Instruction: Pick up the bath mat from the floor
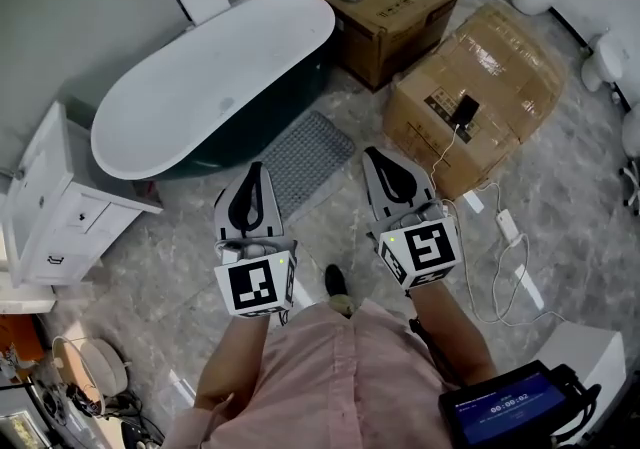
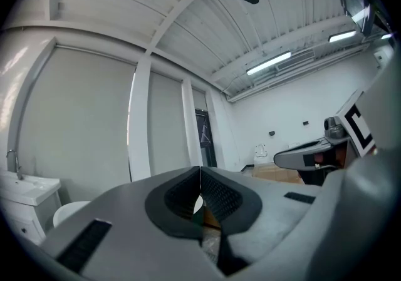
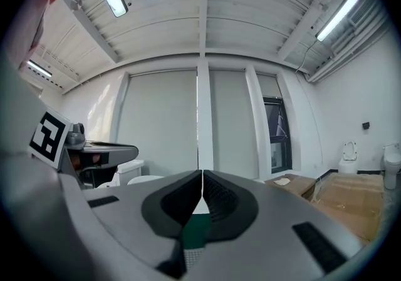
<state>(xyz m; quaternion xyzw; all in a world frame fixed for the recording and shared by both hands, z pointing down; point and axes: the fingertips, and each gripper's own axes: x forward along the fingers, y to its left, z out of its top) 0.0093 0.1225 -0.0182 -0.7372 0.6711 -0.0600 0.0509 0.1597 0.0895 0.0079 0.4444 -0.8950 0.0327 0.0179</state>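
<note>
A grey textured bath mat lies flat on the marble floor beside the bathtub. My left gripper hangs above the mat's near left corner, held high and pointing forward. Right of the mat, my right gripper points the same way. Both stand shut with nothing between their jaws. In the left gripper view the left gripper faces windows and ceiling, and the right gripper does likewise in its own view. A sliver of the mat shows below the right jaws.
Two cardboard boxes stand beyond the mat at right, one with a phone and cable on it. A white cabinet is at left. A power strip and cords lie on the floor at right. My shoe is near the mat.
</note>
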